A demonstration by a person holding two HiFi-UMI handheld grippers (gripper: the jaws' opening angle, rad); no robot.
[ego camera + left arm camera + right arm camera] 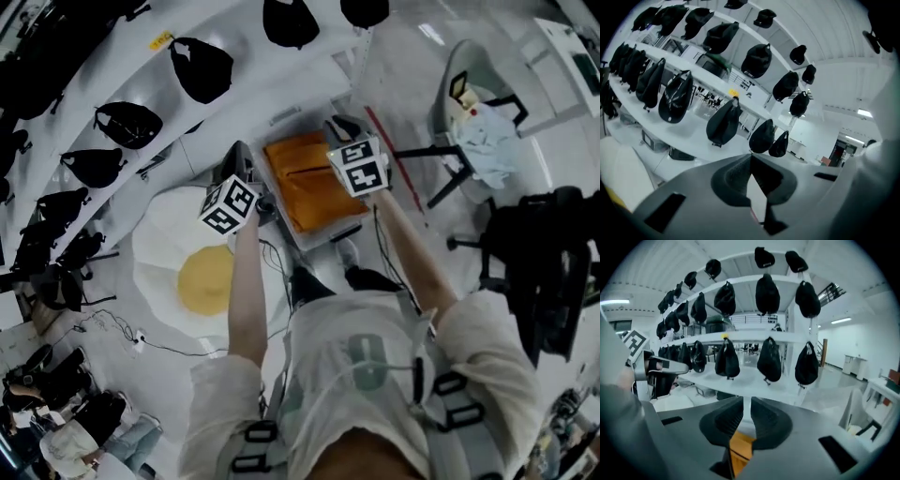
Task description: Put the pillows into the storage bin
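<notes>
An orange pillow point(305, 183) lies in the clear storage bin point(323, 236) on the floor in front of me; a strip of that pillow point(739, 451) shows below my right jaws. A white fried-egg pillow with a yellow middle point(192, 262) lies on the floor left of the bin. My left gripper point(241, 152) point(751, 154) hovers over the bin's left edge, fingertips touching, nothing held. My right gripper point(338, 123) point(746, 399) hangs over the bin's far end, with a narrow slit between its fingers and nothing in it.
White curved shelves hung with black bags point(202, 67) point(768, 359) run along the far side and left. A grey chair with clothes point(480, 131) and a black chair point(548, 272) stand at the right. Cables point(122, 328) trail on the floor, and a person point(75, 441) crouches at the lower left.
</notes>
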